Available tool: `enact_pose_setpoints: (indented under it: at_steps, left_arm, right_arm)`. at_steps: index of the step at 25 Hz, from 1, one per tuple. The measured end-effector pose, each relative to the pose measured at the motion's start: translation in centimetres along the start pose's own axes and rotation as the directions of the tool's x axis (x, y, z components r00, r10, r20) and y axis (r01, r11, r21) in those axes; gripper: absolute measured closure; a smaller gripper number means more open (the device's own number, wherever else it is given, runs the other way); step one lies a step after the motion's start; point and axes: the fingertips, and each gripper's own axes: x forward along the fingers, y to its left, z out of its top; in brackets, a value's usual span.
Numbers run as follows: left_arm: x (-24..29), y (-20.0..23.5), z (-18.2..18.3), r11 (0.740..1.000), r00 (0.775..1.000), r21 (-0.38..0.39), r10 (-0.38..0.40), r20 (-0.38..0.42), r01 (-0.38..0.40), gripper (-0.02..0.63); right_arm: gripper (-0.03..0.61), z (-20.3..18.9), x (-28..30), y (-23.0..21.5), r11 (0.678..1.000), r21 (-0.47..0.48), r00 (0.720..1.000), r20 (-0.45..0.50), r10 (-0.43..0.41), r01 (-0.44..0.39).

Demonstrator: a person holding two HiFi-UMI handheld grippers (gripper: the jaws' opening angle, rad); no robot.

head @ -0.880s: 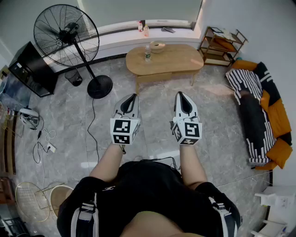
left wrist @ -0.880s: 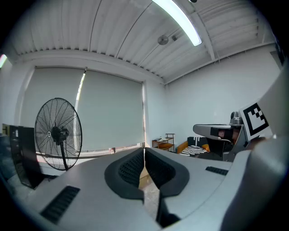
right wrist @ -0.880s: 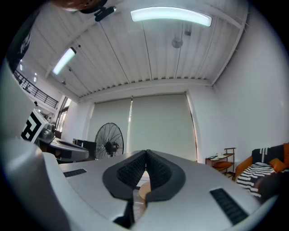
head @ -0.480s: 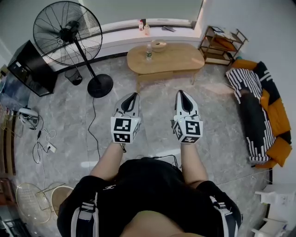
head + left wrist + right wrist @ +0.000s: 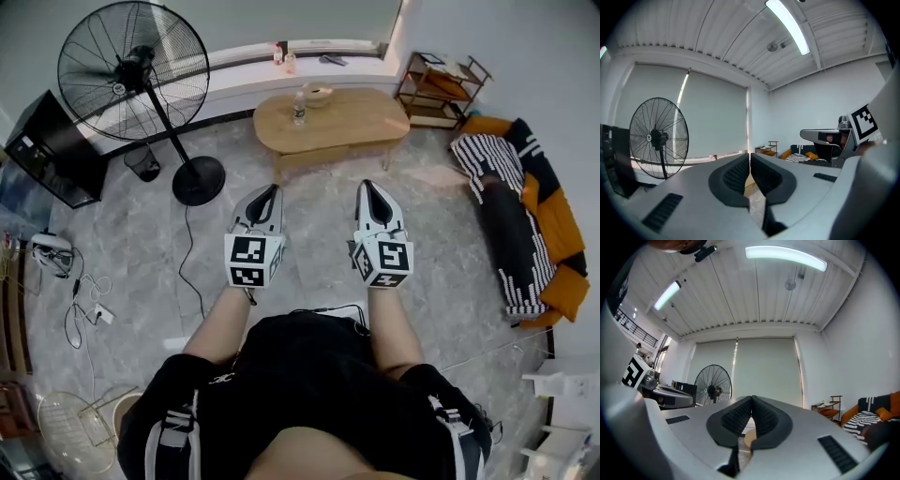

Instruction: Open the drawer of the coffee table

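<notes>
Head view: left tongs (image 5: 271, 191) and right tongs (image 5: 367, 186) were closed, empty, well short of desk (image 5: 337, 120); unopened, they'd likely skid off drawer (image 5: 323, 156).

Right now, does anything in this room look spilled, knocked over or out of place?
Nothing looks spilled or broken. The table stands level, and the bottle on it is upright. The only untidy spot is the loose cables tangled on the floor at the left.

Drawer (image 5: 319, 156) of coffee table (image 5: 347, 117): too small in head view (L/R gripper views: mostly behind jaws).
</notes>
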Motion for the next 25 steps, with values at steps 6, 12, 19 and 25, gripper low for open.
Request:
enact_pose_setpoints:
  at_steps: [6, 12, 19, 25]
  left_arm:
    - [-1.2, 3.5, 0.3, 1.000, 0.999, -0.010, -0.020, 0.039, 0.021, 0.588]
    - [-1.2, 4.7, 0.6, 1.000, 0.997, 0.001, -0.027, 0.068, 0.027, 0.588]
    - [0.4, 6.1, 1.2, 1.000, 0.996, 0.026, -0.013, 0.088, 0.011, 0.588]
    - [5.2, 5.4, 1.6, 0.997, 0.995, 0.076, -0.007, 0.100, -0.001, 0.588]
  right_arm:
    - [0.561, 0.8, 0.8, 3.5, 0.999, -0.045, 1.000, 0.007, -0.009, 0.009]
    - [0.561, 1.3, 1.5, 4.2, 0.998, -0.064, 0.999, 0.030, -0.012, 0.014]
    - [0.561, 1.5, 3.6, 3.4, 0.995, -0.096, 0.999, 0.052, -0.014, 0.019]
    - [0.561, 0.5, 7.3, -0.4, 0.996, -0.086, 0.997, 0.072, 0.004, 0.003]
